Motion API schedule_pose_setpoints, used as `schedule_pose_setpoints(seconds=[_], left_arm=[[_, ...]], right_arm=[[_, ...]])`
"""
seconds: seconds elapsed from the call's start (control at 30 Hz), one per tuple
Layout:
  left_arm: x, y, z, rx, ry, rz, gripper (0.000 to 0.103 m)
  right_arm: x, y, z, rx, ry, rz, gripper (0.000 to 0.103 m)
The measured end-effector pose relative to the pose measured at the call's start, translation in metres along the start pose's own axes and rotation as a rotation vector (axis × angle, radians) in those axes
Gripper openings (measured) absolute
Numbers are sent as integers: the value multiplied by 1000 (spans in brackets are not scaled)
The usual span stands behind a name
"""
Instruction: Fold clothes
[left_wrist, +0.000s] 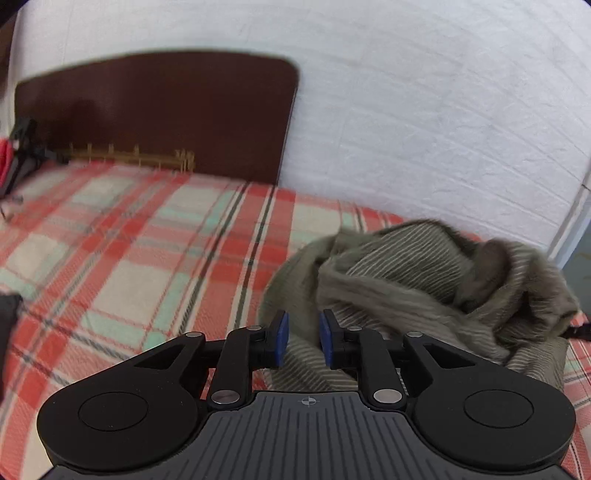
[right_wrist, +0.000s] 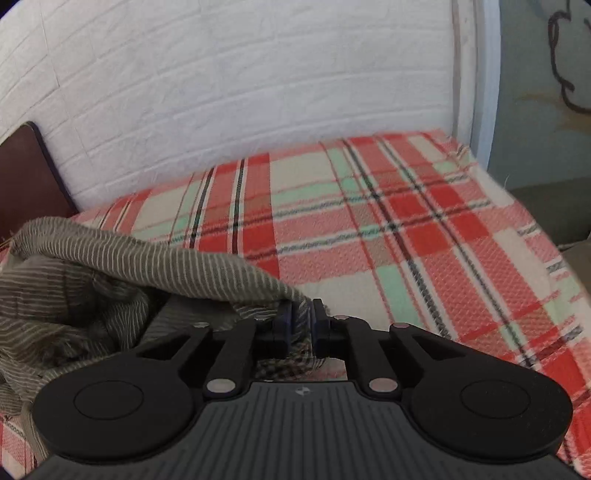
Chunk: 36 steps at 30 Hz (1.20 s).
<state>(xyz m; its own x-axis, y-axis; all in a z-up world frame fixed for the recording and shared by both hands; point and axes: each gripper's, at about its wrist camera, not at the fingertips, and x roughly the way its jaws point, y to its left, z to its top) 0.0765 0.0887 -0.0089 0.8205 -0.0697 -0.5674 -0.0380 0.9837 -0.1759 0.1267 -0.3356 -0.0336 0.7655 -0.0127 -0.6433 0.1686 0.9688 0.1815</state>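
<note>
A: Near, right gripper (right_wrist: 302, 325): closed on a bunched edge of the shirt (right_wrist: 110, 280), cloth pinched between both pads. Gripped edge lifted, running off to the left in a taut ridge.

B: Left gripper (left_wrist: 303, 339)?

A: Parted by a narrow gap, nothing between the pads. Poised just above the near hem of the shirt (left_wrist: 424, 280); touching or not, cannot tell.

B: Shirt itself?

A: Olive, thin pale stripes. Heaped and twisted on the plaid blanket (left_wrist: 129, 266), toward the right side in the left view. No flat panel, no straight crease, no stacked layers showing. Not lying folded.

B: Progress, then?

A: Judged as short of done. Still wanted: spreading flat, then the folds. Whether gathered for spreading or being lifted between folds, not settled by these views.

B: Farther off?

A: Open blanket to the right and far side in the right view, room enough for laying out. Beyond, dark headboard (left_wrist: 159, 110) at far left and white brick-pattern wall (right_wrist: 240, 81). No other garment made out; a few blurred items at far left edge, not identified.
</note>
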Motion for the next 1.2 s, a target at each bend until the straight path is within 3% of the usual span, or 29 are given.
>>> schedule_pose_setpoints(seconds=[0.13, 0.2, 0.37, 0.53, 0.57, 0.6, 0.67, 0.73, 0.97, 1.2], left_arm=[[-34, -26, 9, 84, -92, -90, 55], [-40, -50, 11, 162, -126, -145, 58], [-20, -98, 4, 286, -120, -161, 62], [3, -113, 5, 261, -100, -169, 67], [5, -112, 8, 244, -92, -193, 66], [7, -112, 11, 227, -74, -229, 41], [12, -111, 17, 193, -29, -284, 4], [13, -108, 22, 172, -24, -304, 3], [-20, -116, 19, 238, -97, -374, 2], [-34, -119, 16, 276, -125, -397, 3]], right_arm=[[-61, 26, 20, -56, -243, 9, 47], [-82, 40, 21, -91, -295, 85, 49], [-106, 76, 4, -206, -277, 284, 57], [-101, 83, -8, -242, -234, 283, 57], [-100, 85, -10, -250, -226, 283, 57], [-99, 86, -13, -257, -217, 283, 57], [-98, 89, -17, -272, -200, 283, 57], [-98, 90, -20, -280, -194, 286, 57], [-104, 96, -25, -305, -201, 322, 58], [-95, 128, -33, -435, -191, 380, 60]])
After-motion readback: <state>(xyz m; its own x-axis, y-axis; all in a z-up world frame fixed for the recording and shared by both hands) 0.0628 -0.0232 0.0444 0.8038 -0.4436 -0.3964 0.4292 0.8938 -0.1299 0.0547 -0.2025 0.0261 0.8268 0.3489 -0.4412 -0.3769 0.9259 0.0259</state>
